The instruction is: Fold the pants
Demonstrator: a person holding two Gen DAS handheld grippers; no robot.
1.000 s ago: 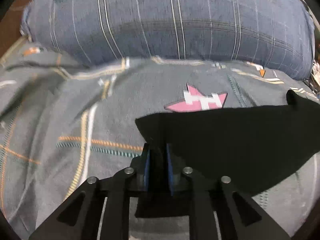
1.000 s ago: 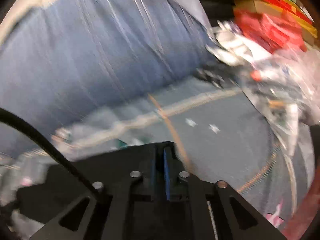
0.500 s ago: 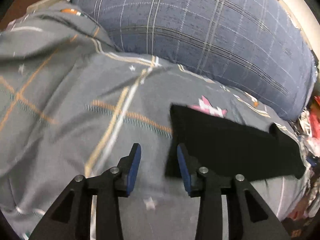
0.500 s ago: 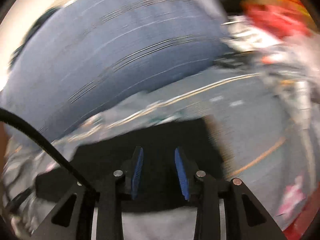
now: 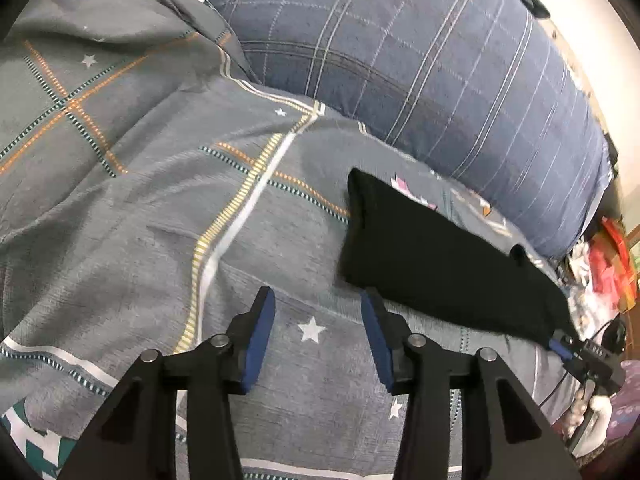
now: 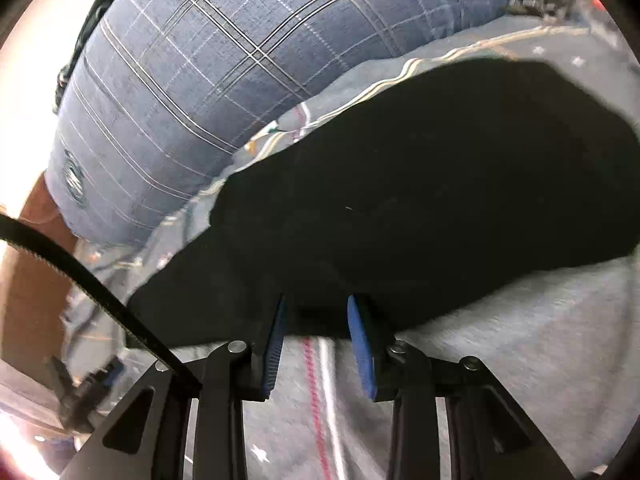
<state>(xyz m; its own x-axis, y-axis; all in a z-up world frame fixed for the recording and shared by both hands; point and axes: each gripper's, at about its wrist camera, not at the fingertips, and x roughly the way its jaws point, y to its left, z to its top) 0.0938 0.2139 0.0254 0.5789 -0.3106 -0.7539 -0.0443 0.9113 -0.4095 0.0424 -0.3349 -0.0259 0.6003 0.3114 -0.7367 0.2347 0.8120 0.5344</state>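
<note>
The black pants lie folded in a long flat strip on the grey patterned bedsheet. My left gripper is open and empty, just short of and to the left of the strip's near corner. In the right wrist view the pants fill the middle. My right gripper is open, its fingertips at the pants' near edge with nothing between the pads. The right gripper also shows at the strip's far end in the left wrist view.
A large blue plaid pillow lies along the far side of the bed, also in the right wrist view. Red packages and clutter sit past the bed's right end. A black cable crosses the right view's lower left.
Both grippers let go of the pants and opened. The pants now lie flat on the sheet. The left gripper drew back and to the left of them.
</note>
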